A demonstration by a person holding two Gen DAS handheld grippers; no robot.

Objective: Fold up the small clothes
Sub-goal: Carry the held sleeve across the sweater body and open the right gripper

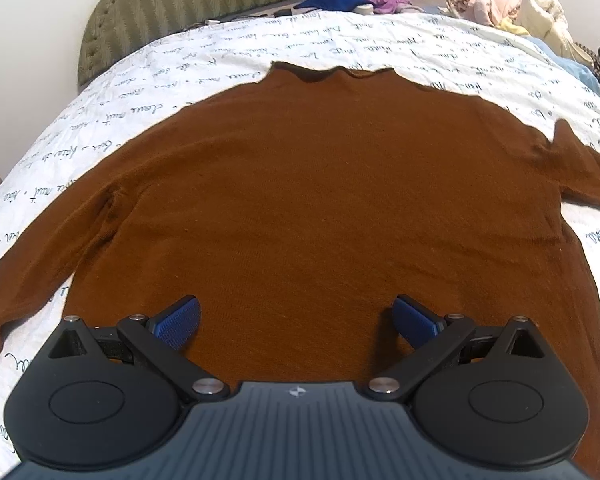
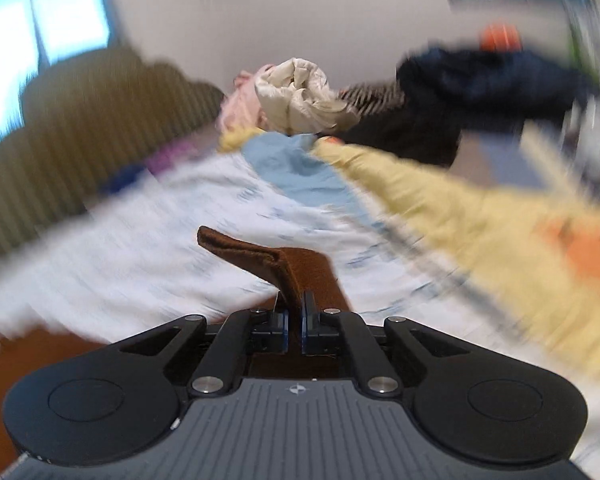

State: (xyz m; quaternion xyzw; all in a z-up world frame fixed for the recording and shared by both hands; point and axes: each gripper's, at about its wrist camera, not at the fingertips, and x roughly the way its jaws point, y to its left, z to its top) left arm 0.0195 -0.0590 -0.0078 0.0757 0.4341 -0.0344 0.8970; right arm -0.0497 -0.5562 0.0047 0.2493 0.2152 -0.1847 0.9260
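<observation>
A brown long-sleeved sweater (image 1: 308,200) lies flat on the bed, neck at the far end, sleeves spread to both sides. My left gripper (image 1: 296,320) hangs open above its lower body, blue pads wide apart with only flat cloth beneath them. In the right wrist view my right gripper (image 2: 295,320) is shut on the brown sleeve cuff (image 2: 268,258), which rises folded out of the pads and is lifted off the bedcover. That view is blurred.
The bed has a white cover with script print (image 1: 420,40) and a green padded headboard (image 1: 188,4). Piles of other clothes (image 1: 500,0) lie at the far right. Blue, yellow and dark garments (image 2: 440,200) lie to the right of the sleeve.
</observation>
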